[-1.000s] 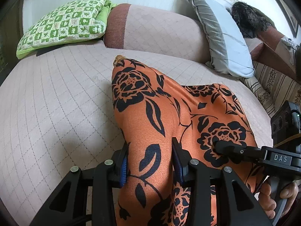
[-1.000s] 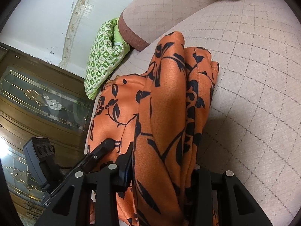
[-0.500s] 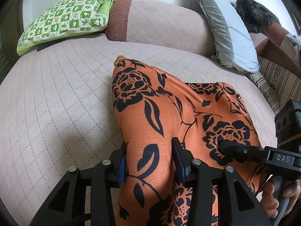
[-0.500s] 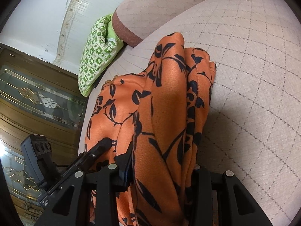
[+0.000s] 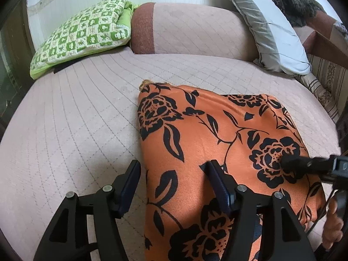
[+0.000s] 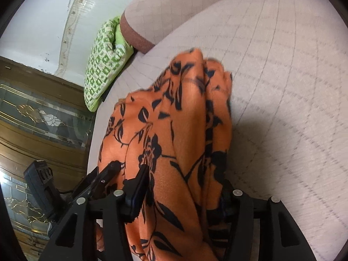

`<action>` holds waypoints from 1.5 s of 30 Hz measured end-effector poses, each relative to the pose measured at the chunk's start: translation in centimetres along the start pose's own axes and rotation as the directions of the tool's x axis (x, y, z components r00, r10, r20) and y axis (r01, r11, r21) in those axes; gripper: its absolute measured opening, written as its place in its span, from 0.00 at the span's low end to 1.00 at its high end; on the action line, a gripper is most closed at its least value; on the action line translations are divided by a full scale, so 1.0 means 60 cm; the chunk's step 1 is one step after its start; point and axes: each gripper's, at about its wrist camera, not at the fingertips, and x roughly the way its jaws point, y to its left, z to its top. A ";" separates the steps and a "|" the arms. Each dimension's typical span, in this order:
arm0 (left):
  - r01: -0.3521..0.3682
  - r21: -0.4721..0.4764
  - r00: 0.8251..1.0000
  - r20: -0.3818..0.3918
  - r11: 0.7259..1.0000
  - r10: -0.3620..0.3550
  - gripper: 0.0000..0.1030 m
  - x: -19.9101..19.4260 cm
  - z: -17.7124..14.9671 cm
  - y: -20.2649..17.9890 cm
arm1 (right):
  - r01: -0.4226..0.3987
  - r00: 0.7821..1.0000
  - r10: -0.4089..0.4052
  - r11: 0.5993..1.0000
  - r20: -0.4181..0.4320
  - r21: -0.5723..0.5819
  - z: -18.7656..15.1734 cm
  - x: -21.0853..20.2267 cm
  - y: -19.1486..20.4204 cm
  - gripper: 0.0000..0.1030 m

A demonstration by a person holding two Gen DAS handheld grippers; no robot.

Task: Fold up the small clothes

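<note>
Left wrist view: the left gripper point(image 5: 171, 174) has its fingers point(image 5: 130, 180) spread wide and released, one finger over the bare quilted sofa seat point(image 5: 71, 117), the other resting on the orange floral garment point(image 5: 208, 143). The garment lies folded on the seat, filling the frame from centre toward 4 o'clock, with one corner pointing to 12 o'clock. At 3 o'clock the right gripper's tip point(image 5: 291, 165) touches a black rose print on the cloth, and a bare hand point(image 5: 332, 224) holding it shows at 4 o'clock. A green checked cushion point(image 5: 84, 34) sits at 10 o'clock against the sofa backrest point(image 5: 195, 30); a grey pillow point(image 5: 271, 28) leans at 1 o'clock, with something dark and furry point(image 5: 293, 2) behind it.

Right wrist view: the right gripper point(image 6: 184, 187) straddles a bunched ridge of the orange floral garment point(image 6: 180, 130). Its fingers point(image 6: 139, 187) stand apart with cloth between them, one hidden by folds, so I cannot tell whether they grip. The cloth runs from 6 o'clock toward 12. The left gripper point(image 6: 113, 167) touches the cloth at 8 o'clock. The green checked cushion point(image 6: 102, 63) lies at 10 o'clock, and a wooden glazed cabinet point(image 6: 41, 121) fills 9 o'clock.
</note>
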 end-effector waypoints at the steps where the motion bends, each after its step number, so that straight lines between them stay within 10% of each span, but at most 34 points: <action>1: -0.008 0.000 1.000 0.005 1.000 0.008 0.63 -0.002 0.001 0.000 | 0.006 1.000 -0.006 1.000 0.026 -0.005 0.002 -0.013 -0.002 0.54; 11: -0.049 -0.018 0.994 0.094 0.999 0.051 0.70 -0.033 0.016 -0.012 | 0.003 0.962 0.053 0.979 0.269 -0.203 -0.009 -0.103 0.051 0.50; 25: -0.107 0.011 0.994 -0.032 0.994 0.107 0.75 0.027 0.001 -0.030 | 0.107 0.992 -0.091 0.971 0.086 -0.213 -0.016 -0.008 0.035 0.45; 36: -0.096 -0.019 0.995 -0.014 0.995 0.096 0.75 0.016 0.011 -0.035 | 0.052 0.978 -0.011 0.980 0.209 -0.192 0.022 -0.037 0.058 0.45; 45: -0.078 -0.004 0.996 -0.047 0.997 0.077 0.75 0.039 0.015 -0.043 | 0.097 0.992 -0.091 0.992 0.083 -0.084 0.068 0.046 0.027 0.52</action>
